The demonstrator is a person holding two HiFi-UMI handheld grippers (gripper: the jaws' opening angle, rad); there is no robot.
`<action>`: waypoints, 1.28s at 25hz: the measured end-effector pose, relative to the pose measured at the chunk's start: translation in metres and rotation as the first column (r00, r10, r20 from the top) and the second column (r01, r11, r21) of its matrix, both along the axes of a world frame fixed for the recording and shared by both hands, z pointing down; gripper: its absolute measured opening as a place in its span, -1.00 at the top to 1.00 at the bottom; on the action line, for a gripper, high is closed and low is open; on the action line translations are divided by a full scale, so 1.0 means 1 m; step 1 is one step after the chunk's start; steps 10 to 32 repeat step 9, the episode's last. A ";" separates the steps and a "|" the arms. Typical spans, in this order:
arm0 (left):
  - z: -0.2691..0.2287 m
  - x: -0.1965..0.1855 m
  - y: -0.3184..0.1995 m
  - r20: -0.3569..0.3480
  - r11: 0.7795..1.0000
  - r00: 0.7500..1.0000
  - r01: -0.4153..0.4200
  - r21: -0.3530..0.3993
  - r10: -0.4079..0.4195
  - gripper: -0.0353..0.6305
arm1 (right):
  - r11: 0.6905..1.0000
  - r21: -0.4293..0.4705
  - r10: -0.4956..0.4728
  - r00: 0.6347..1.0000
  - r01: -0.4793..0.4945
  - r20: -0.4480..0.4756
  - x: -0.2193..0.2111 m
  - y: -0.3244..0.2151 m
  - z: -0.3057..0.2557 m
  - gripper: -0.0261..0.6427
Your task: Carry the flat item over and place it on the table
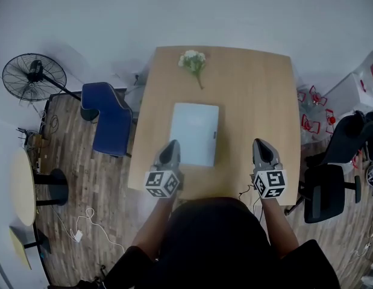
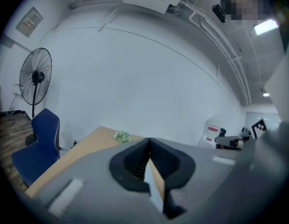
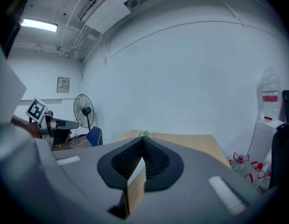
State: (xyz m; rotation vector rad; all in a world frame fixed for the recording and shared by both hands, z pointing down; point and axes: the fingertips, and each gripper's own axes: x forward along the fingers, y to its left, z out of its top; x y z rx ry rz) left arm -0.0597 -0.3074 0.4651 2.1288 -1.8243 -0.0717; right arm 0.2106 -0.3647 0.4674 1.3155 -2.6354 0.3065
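Pale blue flat item (image 1: 194,133) lies on the wooden table (image 1: 258,89) between the left gripper (image 1: 172,143) and right gripper (image 1: 261,142), both with jaws pressed together on nothing, so the job looks done.

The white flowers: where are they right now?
In the head view, the white flowers lie near the wooden table's far edge, left of centre, beyond the flat pale item.

The table (image 1: 252,83) is light tan with a wood grain. The flat item (image 1: 194,132) at the table's centre is plain pale blue-grey. The flowers (image 1: 193,61) near the far edge are white with green stems. The left gripper (image 1: 170,144) and right gripper (image 1: 263,143) are grey, with black-and-white square markers on their cubes. The fingers (image 3: 156,160) are black and ribbed. The chair (image 1: 111,119) is blue, the fan (image 1: 34,77) black, and the floor (image 1: 102,185) brown planks.
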 end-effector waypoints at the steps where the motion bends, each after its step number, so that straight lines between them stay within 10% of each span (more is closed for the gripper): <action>1: 0.002 0.002 0.002 -0.003 1.000 1.000 -0.001 -0.005 0.001 0.90 | 1.000 0.001 0.000 1.000 0.000 -0.002 0.002 0.001 0.000 0.92; 32: 0.006 0.010 0.000 -0.019 1.000 1.000 0.009 -0.030 -0.009 0.90 | 1.000 0.005 0.009 1.000 -0.009 -0.001 0.008 0.000 -0.004 0.92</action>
